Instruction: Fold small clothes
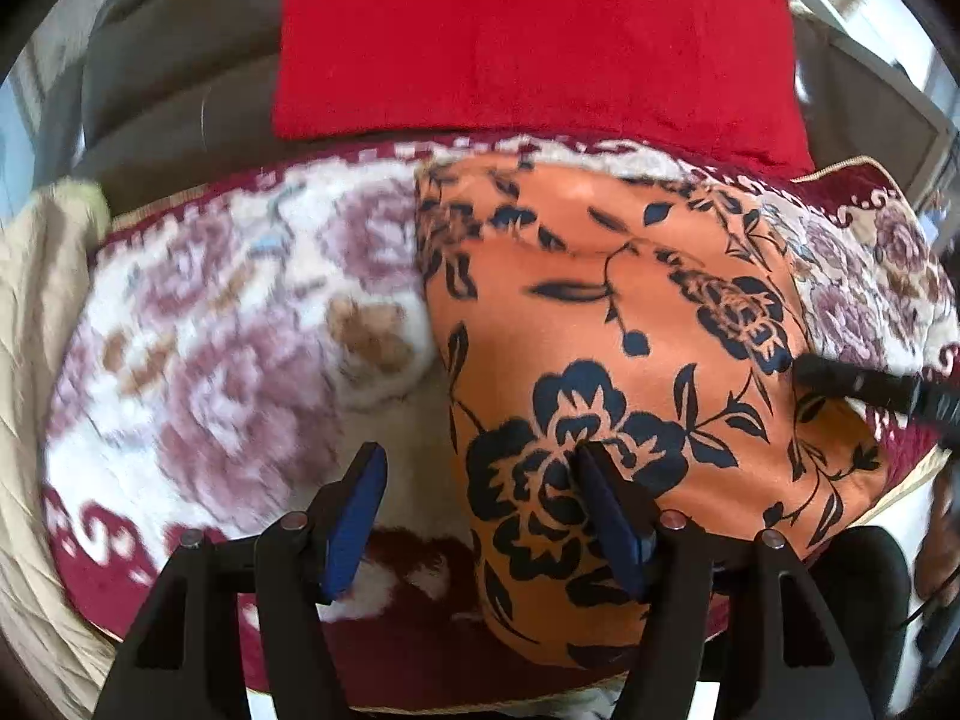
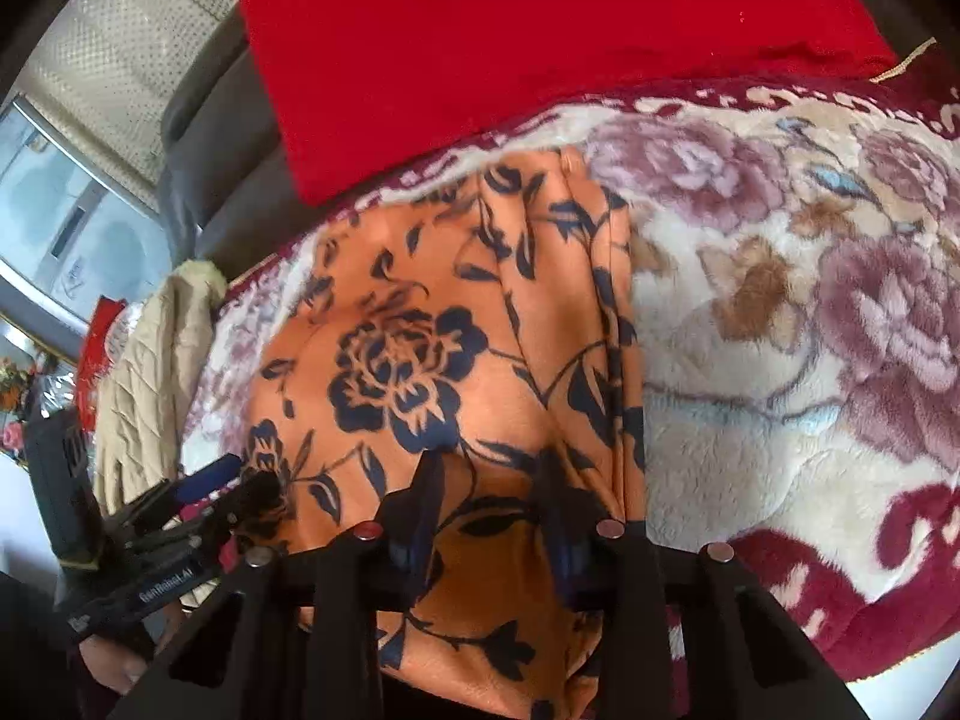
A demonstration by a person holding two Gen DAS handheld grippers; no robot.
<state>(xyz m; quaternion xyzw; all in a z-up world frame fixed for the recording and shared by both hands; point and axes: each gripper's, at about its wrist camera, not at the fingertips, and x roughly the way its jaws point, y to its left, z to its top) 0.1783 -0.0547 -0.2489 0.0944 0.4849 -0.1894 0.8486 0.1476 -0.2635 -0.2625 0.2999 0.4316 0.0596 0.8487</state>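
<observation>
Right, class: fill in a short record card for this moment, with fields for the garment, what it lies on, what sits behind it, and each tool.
garment: orange floral cloth, partly folded, lying flat
surface: plush flower-print blanket
behind: red cloth
left tool: open, straddling the cloth's left edge, gripping nothing
right tool: open, over the cloth's near part

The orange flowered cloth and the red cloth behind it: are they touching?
Apart. In the right wrist view a strip of the plush blanket shows between the orange flowered cloth and the red cloth.
</observation>
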